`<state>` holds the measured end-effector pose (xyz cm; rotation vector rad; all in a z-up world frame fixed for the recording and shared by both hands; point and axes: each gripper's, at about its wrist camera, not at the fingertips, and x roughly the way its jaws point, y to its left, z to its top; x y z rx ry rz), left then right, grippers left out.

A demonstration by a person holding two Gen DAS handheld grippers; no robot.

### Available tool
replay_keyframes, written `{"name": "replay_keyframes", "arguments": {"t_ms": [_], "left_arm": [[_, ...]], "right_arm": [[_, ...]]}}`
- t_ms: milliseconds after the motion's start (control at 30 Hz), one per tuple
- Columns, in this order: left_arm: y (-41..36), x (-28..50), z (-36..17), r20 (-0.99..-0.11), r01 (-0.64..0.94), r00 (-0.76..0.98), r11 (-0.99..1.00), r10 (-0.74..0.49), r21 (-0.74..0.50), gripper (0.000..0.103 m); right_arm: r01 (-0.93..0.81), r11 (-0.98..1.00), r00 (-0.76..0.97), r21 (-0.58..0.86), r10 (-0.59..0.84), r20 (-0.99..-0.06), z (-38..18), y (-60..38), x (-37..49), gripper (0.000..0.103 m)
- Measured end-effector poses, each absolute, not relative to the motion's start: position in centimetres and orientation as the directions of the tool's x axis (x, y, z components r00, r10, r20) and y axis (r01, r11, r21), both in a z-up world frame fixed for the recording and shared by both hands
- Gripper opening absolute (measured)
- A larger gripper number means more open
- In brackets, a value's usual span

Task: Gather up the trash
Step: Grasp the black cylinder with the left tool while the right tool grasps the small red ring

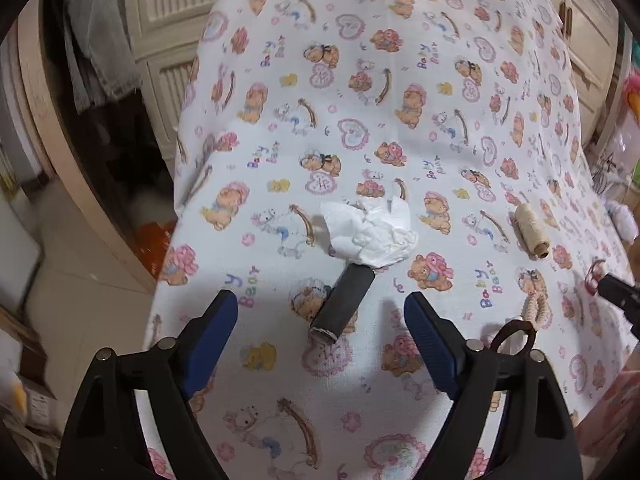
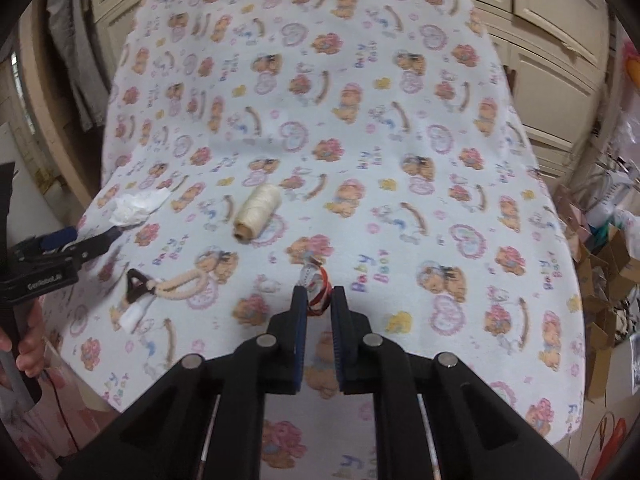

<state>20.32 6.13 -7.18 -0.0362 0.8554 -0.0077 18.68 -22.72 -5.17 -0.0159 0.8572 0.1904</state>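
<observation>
Left wrist view: the left gripper (image 1: 320,320) has its fingers (image 1: 210,332) spread wide with nothing held; a dark tube (image 1: 343,303) lies between and just ahead of them, angled, so the gap looks set to straddle it.
Tissue: a crumpled white tissue (image 1: 370,230) sits just beyond the far end of the tube, touching it.
Thread spool: a cream spool (image 1: 531,230) lies well to the right of the left fingers, apart from the trash.
Right wrist view: the right gripper (image 2: 319,300) has its fingers (image 2: 299,332) nearly closed on a small red-and-white wrapper (image 2: 316,282) at their tips, pinched low against the table (image 2: 400,160)'s bear-print cloth.
Beside the right fingers: a beige pipe cleaner (image 2: 182,282) with a dark loop lies to their left.
Judgement: each hand seems to take one piece, the right already gripping, the left not yet.
</observation>
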Motion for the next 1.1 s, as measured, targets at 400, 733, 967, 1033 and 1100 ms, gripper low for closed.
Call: {"name": "replay_keyframes", "arguments": {"t_ms": [400,733,967,1033,1100], "left_arm": [[5.8,19.5,-7.5,-0.756,-0.006,0.653,0.998,-0.042,-0.061,0.028],[4.7,19.0,-6.6,-0.793,0.029,0.597,0.990,-0.126,-0.136,0.013],[2.3,18.3,-6.4,-0.834,0.076,0.541,0.994,-0.109,-0.081,0.011],[2.0,17.9,-5.9,-0.828,0.080,0.549,0.993,-0.114,-0.083,0.011],[1.6,17.3,-4.9,-0.812,0.093,0.572,0.993,-0.116,-0.076,0.011]], "right_arm": [[-0.163,0.982,0.640,0.093,0.177,-0.748,-4.7,-23.1,18.7,0.011],[-0.154,0.985,0.641,0.073,0.156,-0.752,-4.9,-22.6,18.7,0.011],[-0.122,0.986,0.637,0.117,0.168,-0.752,-4.9,-23.3,18.9,0.011],[-0.124,0.984,0.632,0.130,0.179,-0.754,-4.8,-23.4,18.9,0.011],[-0.132,0.981,0.634,0.142,0.193,-0.749,-4.6,-23.4,18.8,0.011]]}}
